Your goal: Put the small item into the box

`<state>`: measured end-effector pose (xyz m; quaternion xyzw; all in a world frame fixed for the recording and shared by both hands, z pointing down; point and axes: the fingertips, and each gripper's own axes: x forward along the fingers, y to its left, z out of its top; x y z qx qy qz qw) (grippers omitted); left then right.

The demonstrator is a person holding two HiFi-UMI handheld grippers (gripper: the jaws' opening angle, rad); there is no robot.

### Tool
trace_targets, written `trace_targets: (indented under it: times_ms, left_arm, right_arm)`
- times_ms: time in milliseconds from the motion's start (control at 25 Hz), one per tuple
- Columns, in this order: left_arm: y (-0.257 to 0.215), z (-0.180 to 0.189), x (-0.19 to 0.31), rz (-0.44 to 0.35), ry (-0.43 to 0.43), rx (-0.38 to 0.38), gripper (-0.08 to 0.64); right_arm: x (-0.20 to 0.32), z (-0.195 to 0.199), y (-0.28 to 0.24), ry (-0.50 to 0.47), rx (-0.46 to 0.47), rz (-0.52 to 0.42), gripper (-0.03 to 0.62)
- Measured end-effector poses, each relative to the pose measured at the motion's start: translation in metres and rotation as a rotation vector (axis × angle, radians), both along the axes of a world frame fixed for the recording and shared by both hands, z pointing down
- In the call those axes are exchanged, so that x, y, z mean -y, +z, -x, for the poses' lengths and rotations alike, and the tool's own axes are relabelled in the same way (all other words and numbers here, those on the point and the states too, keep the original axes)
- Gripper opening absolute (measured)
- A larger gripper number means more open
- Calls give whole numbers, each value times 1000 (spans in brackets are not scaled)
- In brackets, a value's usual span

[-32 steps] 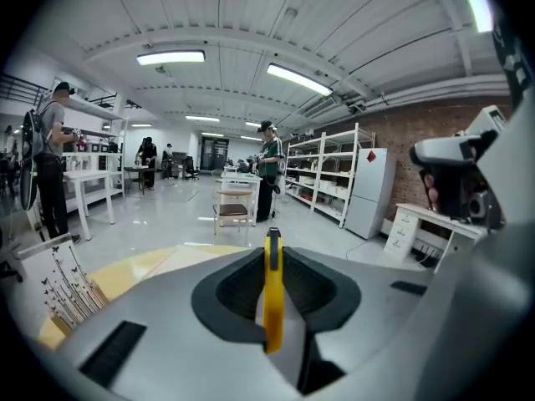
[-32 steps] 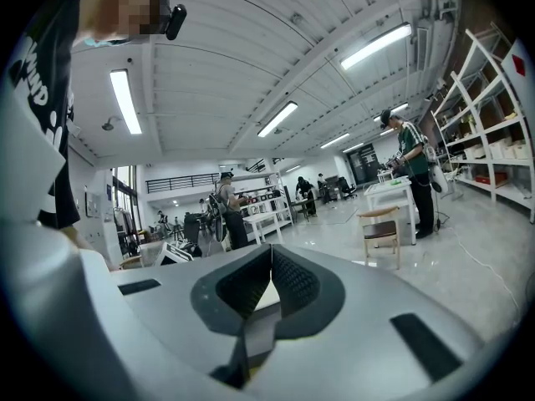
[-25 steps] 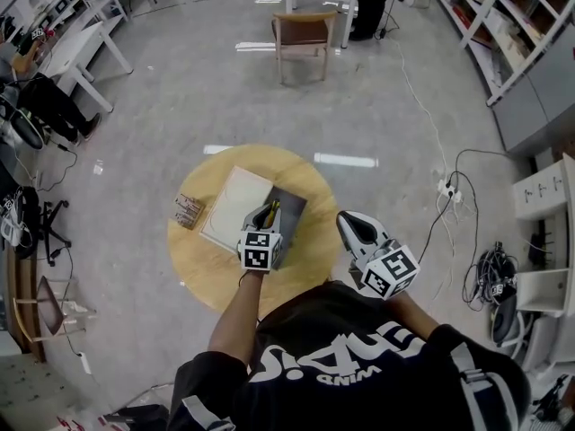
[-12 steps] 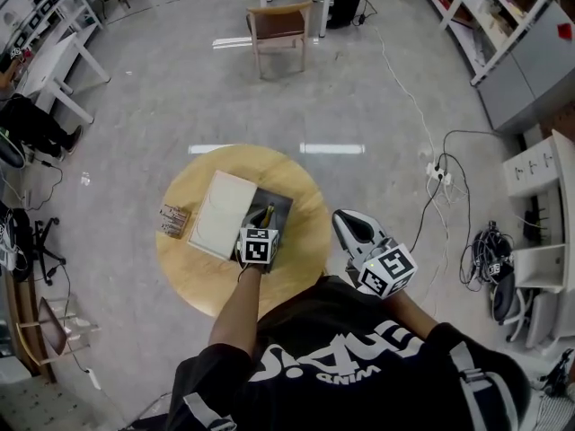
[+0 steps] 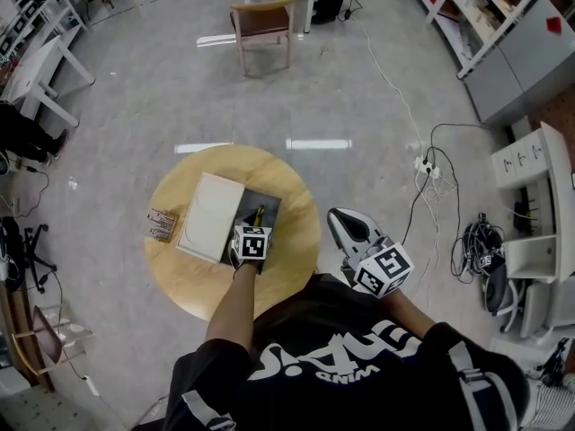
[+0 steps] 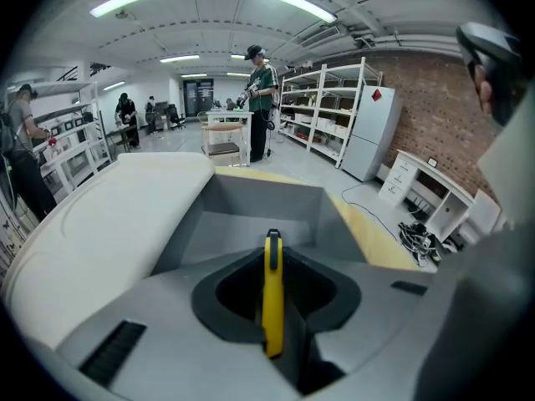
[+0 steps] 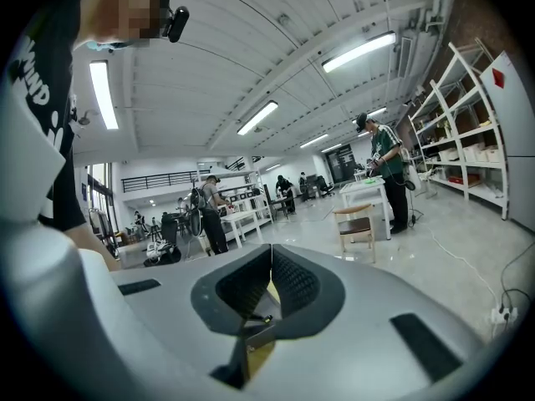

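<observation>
An open box sits on the round wooden table (image 5: 287, 259), with a grey inside (image 5: 271, 206) and a white lid (image 5: 208, 215) folded out to the left. My left gripper (image 5: 257, 217) hovers over the grey inside, shut on a thin yellow item with a black tip (image 5: 260, 213). In the left gripper view the yellow item (image 6: 272, 299) stands edge-on between the jaws of the left gripper (image 6: 272, 253), with the grey box wall (image 6: 259, 203) ahead and the lid (image 6: 109, 224) at left. My right gripper (image 5: 344, 227) hangs off the table's right edge, shut (image 7: 269, 261) and empty.
A small brown packet (image 5: 162, 224) lies on the table left of the lid. A chair (image 5: 262, 21) stands on the floor beyond, cables and a power strip (image 5: 424, 164) lie to the right, and shelving lines the right side. People stand in the distance.
The head camera has shifted, so the table sits further left in view. My left gripper still holds the yellow item over the box. The right gripper has hardly moved.
</observation>
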<state>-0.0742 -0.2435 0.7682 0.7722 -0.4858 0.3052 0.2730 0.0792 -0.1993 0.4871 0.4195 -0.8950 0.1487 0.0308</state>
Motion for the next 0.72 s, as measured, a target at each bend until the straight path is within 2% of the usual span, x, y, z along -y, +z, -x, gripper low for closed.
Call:
trace_targets:
  times_ms: [440, 720]
  left_arm:
    - [4, -3, 1, 26, 24, 36, 72]
    - [5, -3, -1, 33, 27, 24, 74]
  right_arm:
    - [2, 1, -1, -8, -6, 2, 5]
    - [0, 0, 1, -12, -7, 4, 4]
